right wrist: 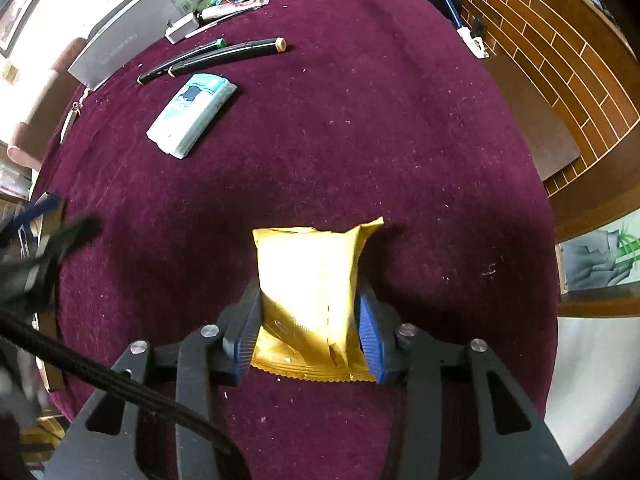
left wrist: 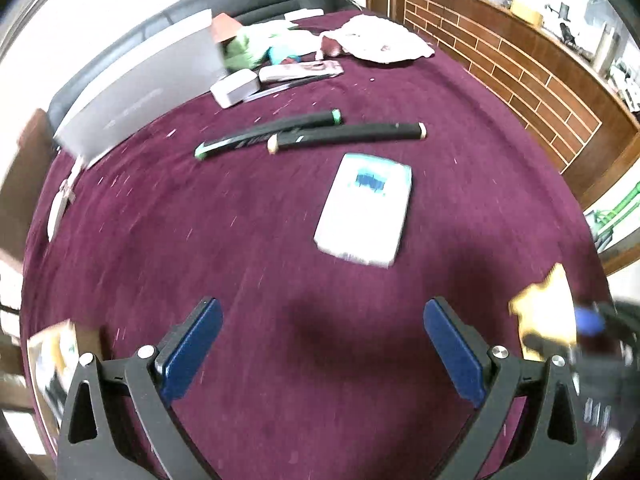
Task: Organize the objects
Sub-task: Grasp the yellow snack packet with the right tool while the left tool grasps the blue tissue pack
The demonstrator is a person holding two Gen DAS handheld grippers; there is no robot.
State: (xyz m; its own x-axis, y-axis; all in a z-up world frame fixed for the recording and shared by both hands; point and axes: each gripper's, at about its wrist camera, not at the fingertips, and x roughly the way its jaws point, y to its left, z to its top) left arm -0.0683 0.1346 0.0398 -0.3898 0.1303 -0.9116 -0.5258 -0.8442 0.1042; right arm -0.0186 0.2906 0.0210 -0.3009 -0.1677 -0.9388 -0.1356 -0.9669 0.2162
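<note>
A maroon cloth covers the table [left wrist: 160, 220]. My left gripper [left wrist: 323, 308] hangs over it, open wide, with nothing between its blue pads. Beyond it lies a white and blue tissue pack [left wrist: 366, 210], and past that two black markers [left wrist: 272, 134] lie side by side. In the right wrist view a yellow foil packet [right wrist: 312, 280] lies on the cloth with my right gripper [right wrist: 310, 296] shut on its sides. The tissue pack [right wrist: 192, 114] and markers [right wrist: 208, 56] lie farther up on the left. The packet [left wrist: 544, 308] also shows blurred at the left wrist view's right edge.
At the far left stands a grey flat box [left wrist: 136, 92], with a small white case [left wrist: 234, 88], green fabric [left wrist: 248, 46] and a white cloth [left wrist: 380, 38] beside it. A brick-patterned wooden counter [left wrist: 520, 68] borders the table on the right.
</note>
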